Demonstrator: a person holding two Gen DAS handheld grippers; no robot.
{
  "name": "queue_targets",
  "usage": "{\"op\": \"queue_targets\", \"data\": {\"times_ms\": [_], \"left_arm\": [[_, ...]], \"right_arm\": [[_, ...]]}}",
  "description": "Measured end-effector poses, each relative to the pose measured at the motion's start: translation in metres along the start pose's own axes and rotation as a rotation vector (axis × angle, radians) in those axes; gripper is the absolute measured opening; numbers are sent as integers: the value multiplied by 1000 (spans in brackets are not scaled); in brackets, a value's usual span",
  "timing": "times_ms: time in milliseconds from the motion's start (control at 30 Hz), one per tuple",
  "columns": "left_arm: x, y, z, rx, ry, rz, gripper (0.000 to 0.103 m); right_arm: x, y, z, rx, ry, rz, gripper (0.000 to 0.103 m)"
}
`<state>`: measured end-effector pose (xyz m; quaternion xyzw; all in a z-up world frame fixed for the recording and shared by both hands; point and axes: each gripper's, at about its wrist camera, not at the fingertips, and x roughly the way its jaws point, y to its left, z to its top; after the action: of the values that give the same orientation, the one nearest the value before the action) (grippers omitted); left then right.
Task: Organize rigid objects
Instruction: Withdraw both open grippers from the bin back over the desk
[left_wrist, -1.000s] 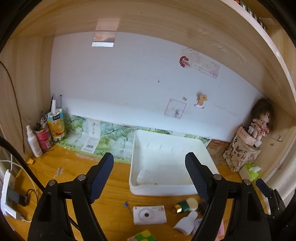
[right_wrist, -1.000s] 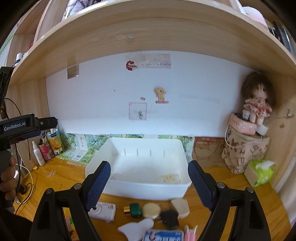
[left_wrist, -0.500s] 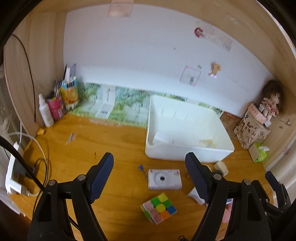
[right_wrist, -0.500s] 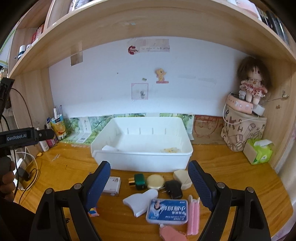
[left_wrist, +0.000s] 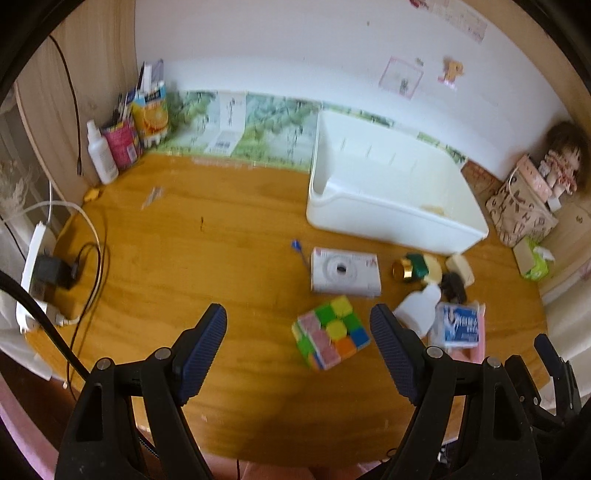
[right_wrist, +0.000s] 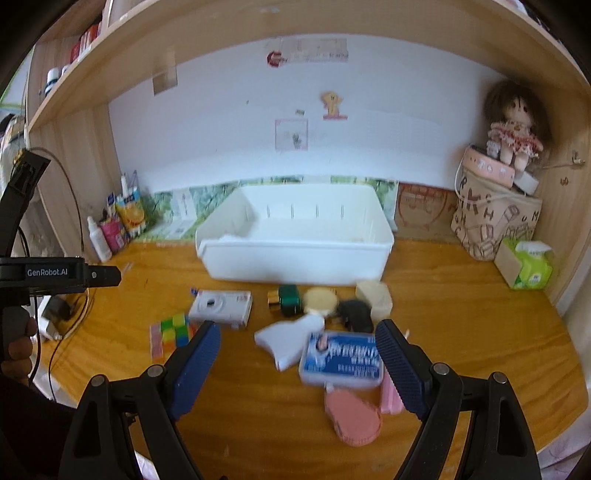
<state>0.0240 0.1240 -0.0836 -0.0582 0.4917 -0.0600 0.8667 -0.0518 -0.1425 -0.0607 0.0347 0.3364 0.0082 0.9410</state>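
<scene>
A white bin (right_wrist: 295, 236) stands at the back of the wooden desk; it also shows in the left wrist view (left_wrist: 391, 184). In front of it lie a white toy camera (right_wrist: 221, 305), a colourful puzzle cube (left_wrist: 330, 332), a green and gold bottle (right_wrist: 286, 300), a round compact (right_wrist: 320, 299), a black item (right_wrist: 356, 314), a cream box (right_wrist: 375, 297), a white bottle (right_wrist: 291, 339), a blue and white tin (right_wrist: 341, 360) and pink items (right_wrist: 352, 421). My left gripper (left_wrist: 297, 350) is open and empty above the desk, near the cube. My right gripper (right_wrist: 297, 362) is open and empty over the pile.
Cans and a spray bottle (left_wrist: 125, 136) stand at the back left. A power strip with cables (left_wrist: 40, 266) lies at the left edge. A printed bag with a doll (right_wrist: 498, 210) and a tissue pack (right_wrist: 528, 267) sit at the right. A shelf (right_wrist: 295, 26) hangs overhead.
Both grippers have tilted down and pulled back from the bin, so the desk and the pile of objects have come into view. Both stay open.
</scene>
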Motion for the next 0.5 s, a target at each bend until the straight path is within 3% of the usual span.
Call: {"op": "queue_targets", "data": {"times_ms": [233,500], "left_arm": [[11,-1,-18,31,102,54,82],[27,-7,-22,91,182,48,83]], "right_arm": [[0,-4,-21,13,94,8,86],[19,-18,-41,73,227,-9,86]]}}
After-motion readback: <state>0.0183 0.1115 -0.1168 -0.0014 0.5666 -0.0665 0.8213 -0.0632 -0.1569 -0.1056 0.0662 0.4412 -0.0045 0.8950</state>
